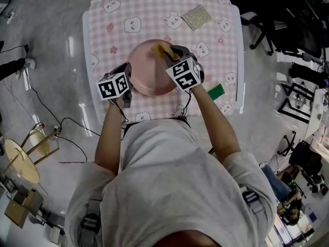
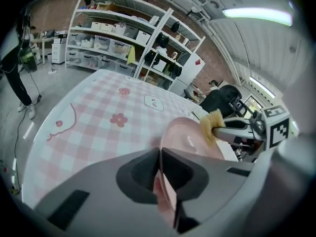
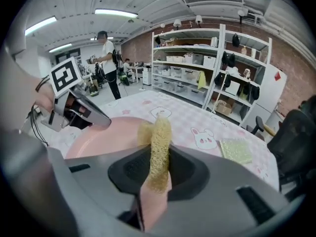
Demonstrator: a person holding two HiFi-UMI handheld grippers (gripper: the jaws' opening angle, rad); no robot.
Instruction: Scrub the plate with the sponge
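A pink plate (image 1: 149, 68) sits tilted over the checked table. My left gripper (image 1: 127, 85) is shut on the plate's left rim (image 2: 168, 191). The plate (image 2: 185, 137) rises edge-on between its jaws. My right gripper (image 1: 172, 53) is shut on a yellow sponge (image 1: 163, 49) at the plate's far right side. In the right gripper view the sponge (image 3: 158, 147) stands pinched upright, over the plate (image 3: 106, 132). From the left gripper view the sponge (image 2: 212, 125) touches the plate's far edge.
The table wears a pink checked cloth (image 1: 154, 19) with bear and rabbit prints. A second pale green sponge (image 1: 197, 17) lies at the back right, sponge (image 3: 237, 150). A green card (image 1: 215, 91) lies at the right. Shelving (image 3: 207, 63) and chairs surround the table.
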